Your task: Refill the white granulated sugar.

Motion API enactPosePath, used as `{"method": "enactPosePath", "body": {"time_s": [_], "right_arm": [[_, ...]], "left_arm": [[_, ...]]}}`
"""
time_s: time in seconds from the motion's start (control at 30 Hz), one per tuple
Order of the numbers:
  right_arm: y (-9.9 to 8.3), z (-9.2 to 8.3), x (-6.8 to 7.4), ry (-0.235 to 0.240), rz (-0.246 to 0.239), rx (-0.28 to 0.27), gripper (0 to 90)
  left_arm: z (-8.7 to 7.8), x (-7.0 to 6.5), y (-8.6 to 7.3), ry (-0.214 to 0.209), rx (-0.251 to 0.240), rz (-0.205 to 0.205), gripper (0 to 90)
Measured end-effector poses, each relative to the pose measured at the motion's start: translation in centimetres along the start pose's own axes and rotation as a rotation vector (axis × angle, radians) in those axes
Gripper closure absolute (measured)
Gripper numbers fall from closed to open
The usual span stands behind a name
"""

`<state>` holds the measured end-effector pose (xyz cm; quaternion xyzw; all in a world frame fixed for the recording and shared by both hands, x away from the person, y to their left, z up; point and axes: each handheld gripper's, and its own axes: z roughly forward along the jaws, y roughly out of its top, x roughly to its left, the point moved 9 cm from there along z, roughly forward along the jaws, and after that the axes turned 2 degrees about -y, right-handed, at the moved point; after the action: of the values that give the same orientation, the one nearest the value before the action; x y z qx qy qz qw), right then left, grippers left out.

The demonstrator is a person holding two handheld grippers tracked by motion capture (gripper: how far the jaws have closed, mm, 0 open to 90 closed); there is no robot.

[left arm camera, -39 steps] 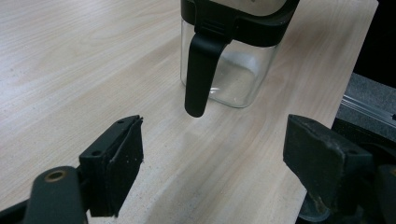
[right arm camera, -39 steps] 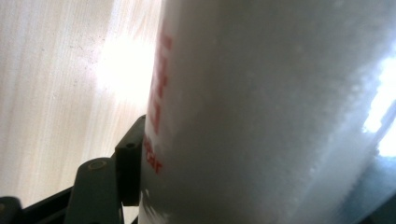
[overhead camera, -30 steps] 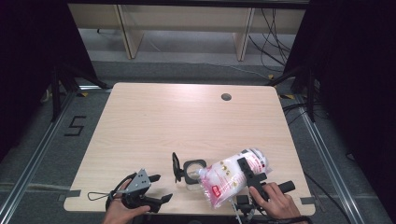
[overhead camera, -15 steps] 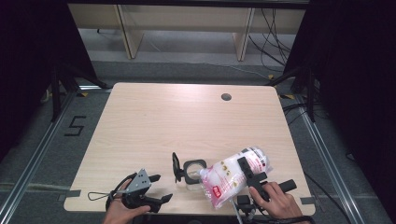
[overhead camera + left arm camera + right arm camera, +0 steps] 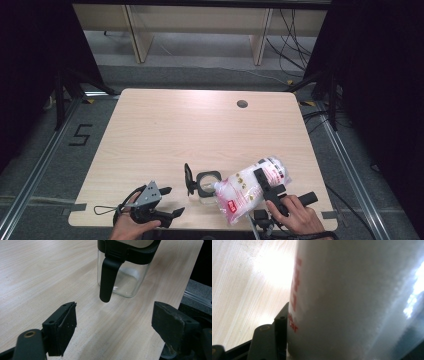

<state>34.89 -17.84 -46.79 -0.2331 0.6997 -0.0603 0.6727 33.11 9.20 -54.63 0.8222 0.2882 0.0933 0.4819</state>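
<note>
Nothing moved, right tool (image 5: 264, 181) clamping white bag (image 5: 250, 187) tilted over jar (image 5: 207, 184), left tool (image 5: 167, 202) open beside jar.

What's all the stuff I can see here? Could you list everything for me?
Table: one, light wood, centre of the high view, with a round hole near its far edge.
Glass jar: one, clear with a black rim and its black lid swung open, near the table's front edge.
Bag: one, clear plastic with white contents and a red label, tilted with one end at the jar's mouth.
Shelving: pale wood, beyond the table.
Floor marking: one, a black "5", left of the table.
Left gripper: one, black, jaws open, empty, aimed at the jar.
Right gripper: one, black, jaws clamped on the bag.
</note>
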Motion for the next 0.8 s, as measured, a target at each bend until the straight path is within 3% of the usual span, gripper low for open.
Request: {"method": "enactPosePath", "body": {"time_s": [0.03,0.1,0.13,0.23,0.3,0.47,0.5,0.57,0.7,0.8], "right_arm": [[-0.11,0.00,0.25,0.004,0.025,0.011,36.7],[-0.12,0.02,0.16,0.009,0.000,0.007,36.7],[-0.21,-0.04,0.30,0.008,0.020,0.010,36.7],[-0.22,-0.02,0.19,0.008,0.010,0.009,36.8],[-0.08,0.06,-0.20,-0.003,-0.039,-0.011,36.9],[0.00,-0.09,-0.28,-0.013,-0.045,-0.002,37.3],[0.03,-0.07,-0.42,-0.012,-0.054,-0.004,37.3],[0.01,-0.08,-0.25,-0.017,-0.009,0.001,37.5],[-0.04,0.01,-0.44,-0.024,-0.016,-0.006,37.9],[-0.13,-0.03,-0.11,-0.014,0.023,0.005,38.0]], "left_arm": [[0.01,0.06,0.04,0.002,-0.003,0.002,19.5],[0.00,0.01,0.02,0.001,-0.001,0.002,19.5],[0.01,-0.03,0.00,0.000,0.000,-0.003,19.5],[0.06,0.01,0.03,0.000,-0.003,-0.002,19.5],[0.01,-0.04,-0.01,-0.001,0.001,-0.002,19.5],[0.03,-0.03,0.02,0.001,-0.002,0.001,19.5],[-0.09,0.19,-0.14,0.009,0.018,0.016,19.4],[-0.01,0.05,0.03,0.002,0.001,0.008,19.5],[0.09,-0.09,0.05,0.002,0.000,0.002,19.4],[-0.01,0.13,0.01,0.001,0.013,0.037,19.5]]}}
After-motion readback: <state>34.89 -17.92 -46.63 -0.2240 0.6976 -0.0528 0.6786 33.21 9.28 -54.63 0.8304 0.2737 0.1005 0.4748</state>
